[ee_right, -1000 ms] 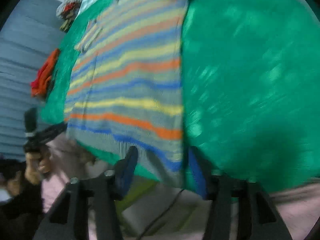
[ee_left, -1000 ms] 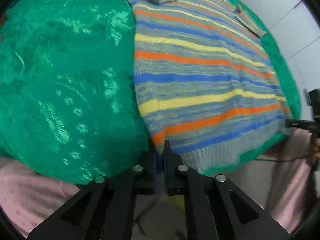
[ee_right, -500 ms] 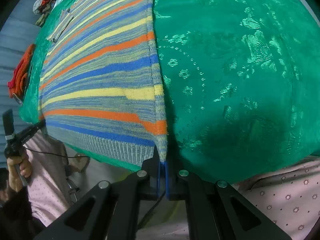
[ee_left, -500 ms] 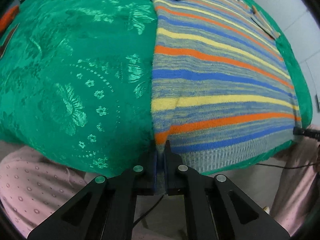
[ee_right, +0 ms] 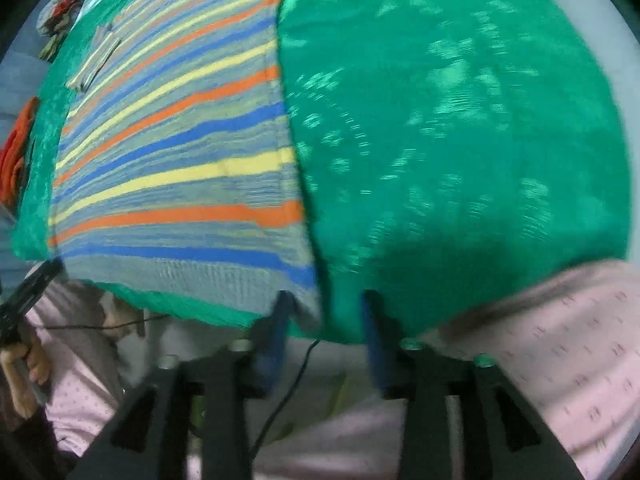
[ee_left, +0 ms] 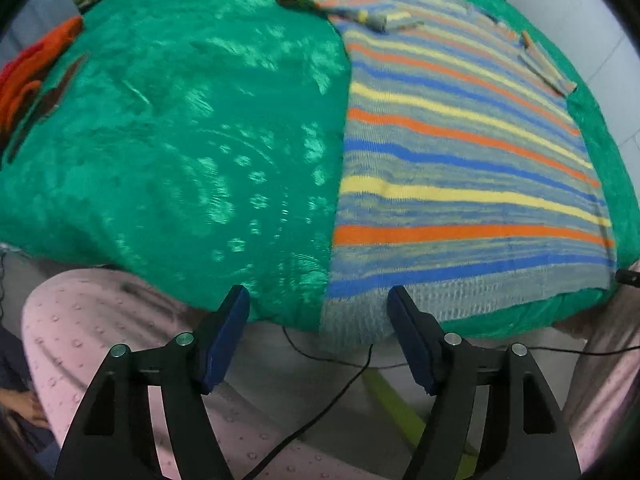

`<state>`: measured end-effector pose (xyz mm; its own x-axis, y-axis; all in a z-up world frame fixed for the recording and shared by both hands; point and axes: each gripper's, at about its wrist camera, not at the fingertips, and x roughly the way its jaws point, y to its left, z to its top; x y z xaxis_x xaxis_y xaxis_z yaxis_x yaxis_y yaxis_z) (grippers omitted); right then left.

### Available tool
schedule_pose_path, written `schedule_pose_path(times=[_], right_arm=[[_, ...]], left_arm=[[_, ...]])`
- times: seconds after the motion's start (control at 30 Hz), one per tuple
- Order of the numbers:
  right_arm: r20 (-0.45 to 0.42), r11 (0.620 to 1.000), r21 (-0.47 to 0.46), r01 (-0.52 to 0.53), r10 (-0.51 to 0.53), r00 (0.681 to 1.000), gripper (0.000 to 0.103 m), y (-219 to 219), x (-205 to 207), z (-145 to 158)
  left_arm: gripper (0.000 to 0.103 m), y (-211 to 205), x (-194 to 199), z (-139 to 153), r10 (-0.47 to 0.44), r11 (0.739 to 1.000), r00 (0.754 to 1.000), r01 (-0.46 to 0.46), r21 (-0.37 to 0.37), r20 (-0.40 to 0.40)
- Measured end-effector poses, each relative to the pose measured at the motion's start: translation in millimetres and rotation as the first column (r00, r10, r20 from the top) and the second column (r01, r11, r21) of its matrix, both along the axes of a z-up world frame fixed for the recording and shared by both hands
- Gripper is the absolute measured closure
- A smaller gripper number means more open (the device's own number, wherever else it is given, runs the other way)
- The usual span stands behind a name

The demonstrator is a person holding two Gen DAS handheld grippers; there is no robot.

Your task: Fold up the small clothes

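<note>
Right in front of both claws lies the striped sweater, spread flat on the green cloth that covers the table. The left claw has just been opening, and now its two blue pads stand wide apart; the sweater's hem corner hangs over the table edge in the gap between them, and the pads do not press on it. The right claw has just been opening too. Its pads are partly apart, with the other hem corner just ahead of the gap, loose and not pinched. So I think the spreading-out step is done: the sweater has been let go and lies smooth, with one sleeve lying on the chest, far from the left claw. The folding itself looks not yet started. Next, I think, each claw needs to pick a new spot, maybe a side edge or a sleeve, pinch it, and bring it over the middle, softly, so the knit does not bunch up.
</note>
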<state>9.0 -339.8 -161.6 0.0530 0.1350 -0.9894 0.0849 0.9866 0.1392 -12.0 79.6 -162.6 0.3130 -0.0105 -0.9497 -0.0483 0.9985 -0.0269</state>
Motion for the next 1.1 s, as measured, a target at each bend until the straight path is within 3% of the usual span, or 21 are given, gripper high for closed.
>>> schedule_pose_path(times=[0.07, 0.17, 0.27, 0.37, 0.43, 0.53, 0.93, 1.1], right_arm=[[0.056, 0.999, -0.029, 0.032, -0.03, 0.998, 0.055, -6, -5, 14], [0.232, 0.99, -0.069, 0.123, -0.104, 0.967, 0.055, -16, -11, 44], [0.418, 0.97, -0.126, 0.209, -0.139, 0.898, 0.05, -18, -19, 74], [0.585, 0.949, -0.121, 0.291, -0.169, 0.793, 0.038, -13, -28, 104], [0.644, 0.946, -0.096, 0.31, -0.178, 0.744, 0.031, -8, -30, 117], [0.705, 0.946, -0.067, 0.317, -0.18, 0.686, 0.029, 3, -36, 126], [0.744, 0.966, -0.071, 0.249, -0.115, 0.658, 0.029, 34, -51, 117], [0.735, 0.972, -0.094, 0.217, -0.079, 0.673, 0.029, 42, -47, 113]], left_arm=[[0.025, 5, -11, 15, 0.037, 0.999, 0.996, -0.038, 0.001, 0.082], [0.019, 14, -25, 36, 0.104, 0.995, 0.973, -0.099, -0.034, 0.208], [0.019, 17, -30, 47, 0.148, 0.989, 0.944, -0.144, -0.036, 0.294], [0.018, 13, -30, 54, 0.172, 0.984, 0.921, -0.179, -0.013, 0.349], [0.017, 17, -29, 55, 0.179, 0.982, 0.914, -0.191, -0.005, 0.365], [0.017, 17, -27, 53, 0.192, 0.979, 0.909, -0.202, -0.01, 0.37], [0.017, 17, -32, 57, 0.205, 0.976, 0.892, -0.215, -0.021, 0.404], [0.017, 13, -31, 56, 0.192, 0.978, 0.893, -0.207, -0.008, 0.406]])
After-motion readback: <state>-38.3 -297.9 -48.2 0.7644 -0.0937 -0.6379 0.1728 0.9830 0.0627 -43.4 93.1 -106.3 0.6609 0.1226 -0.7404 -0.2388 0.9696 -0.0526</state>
